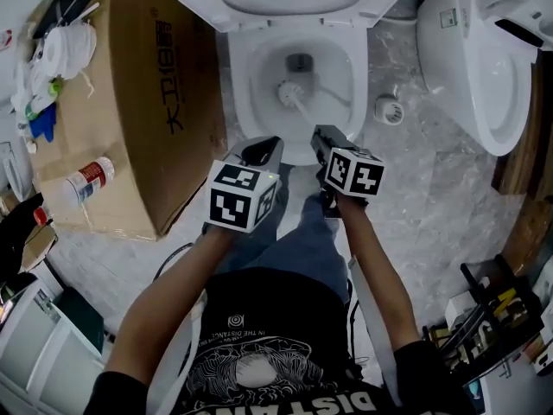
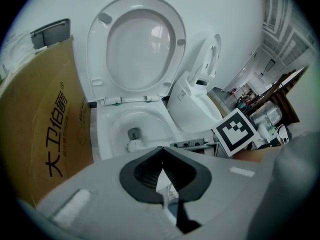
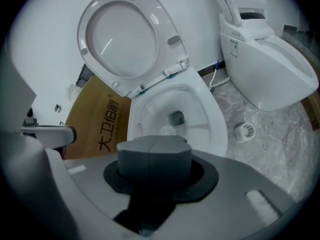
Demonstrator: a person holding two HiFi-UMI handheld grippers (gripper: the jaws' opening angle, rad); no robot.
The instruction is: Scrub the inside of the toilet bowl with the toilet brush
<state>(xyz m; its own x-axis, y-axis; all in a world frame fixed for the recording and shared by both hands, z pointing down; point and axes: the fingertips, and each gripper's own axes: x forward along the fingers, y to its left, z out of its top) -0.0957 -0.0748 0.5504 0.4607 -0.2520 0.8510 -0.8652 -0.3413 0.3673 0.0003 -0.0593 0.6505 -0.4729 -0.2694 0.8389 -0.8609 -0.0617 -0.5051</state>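
Head view first: the toilet bowl (image 1: 246, 72) is straight ahead of me on the marble-looking floor (image 1: 432, 180), seat flipped up. The toilet brush (image 1: 291, 93) has its white head down inside the bowl, right by the drain hole. Its handle slants back to my right gripper (image 1: 321, 137), which sits over the near rim. My left gripper (image 1: 262, 150) is just beside it, also at the near rim, not touching the brush. A cardboard box (image 1: 147, 102) stands just beside the bowl on the left, and a second toilet (image 1: 484, 59) is off to the right.

Left gripper view: my jaws meet at the tips with nothing between them. The brush head shows in the bowl beyond them.

Right gripper view: jaws are pressed together, clamped on the brush handle. The handle itself is hidden behind them, so only the brush head peeks out just above, down in the bowl.
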